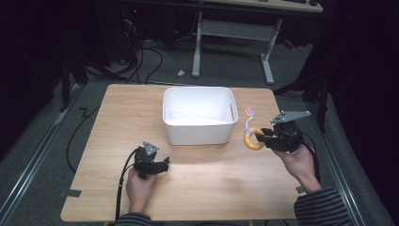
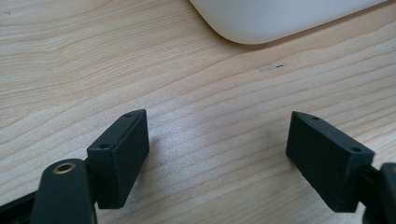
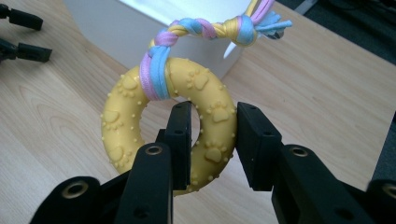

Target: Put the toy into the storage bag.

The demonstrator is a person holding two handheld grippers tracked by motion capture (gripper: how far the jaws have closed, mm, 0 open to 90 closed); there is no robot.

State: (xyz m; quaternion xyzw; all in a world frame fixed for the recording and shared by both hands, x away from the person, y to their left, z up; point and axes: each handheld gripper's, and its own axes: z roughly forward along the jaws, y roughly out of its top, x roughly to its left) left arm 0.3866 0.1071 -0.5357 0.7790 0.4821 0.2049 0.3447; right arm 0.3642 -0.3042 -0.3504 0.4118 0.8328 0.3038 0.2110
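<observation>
A yellow rubber ring toy (image 3: 140, 116) with paw prints and a braided pink, blue and yellow rope (image 3: 210, 29) hangs off the table, to the right of the white bin (image 1: 199, 114). My right gripper (image 3: 212, 140) is shut on the ring's right side, one jaw through the hole. In the high view the ring toy (image 1: 251, 141) is held up by the right gripper (image 1: 263, 138) beside the bin's right wall. My left gripper (image 1: 164, 165) rests low at the table's front left, and its jaws stand wide apart in the left gripper view (image 2: 217, 149), over bare wood.
The wooden table (image 1: 117, 117) has the white bin at its middle back; the bin's rounded corner (image 2: 261, 23) lies ahead of my left jaws. Cables and a desk frame (image 1: 268, 61) sit on the floor beyond the table.
</observation>
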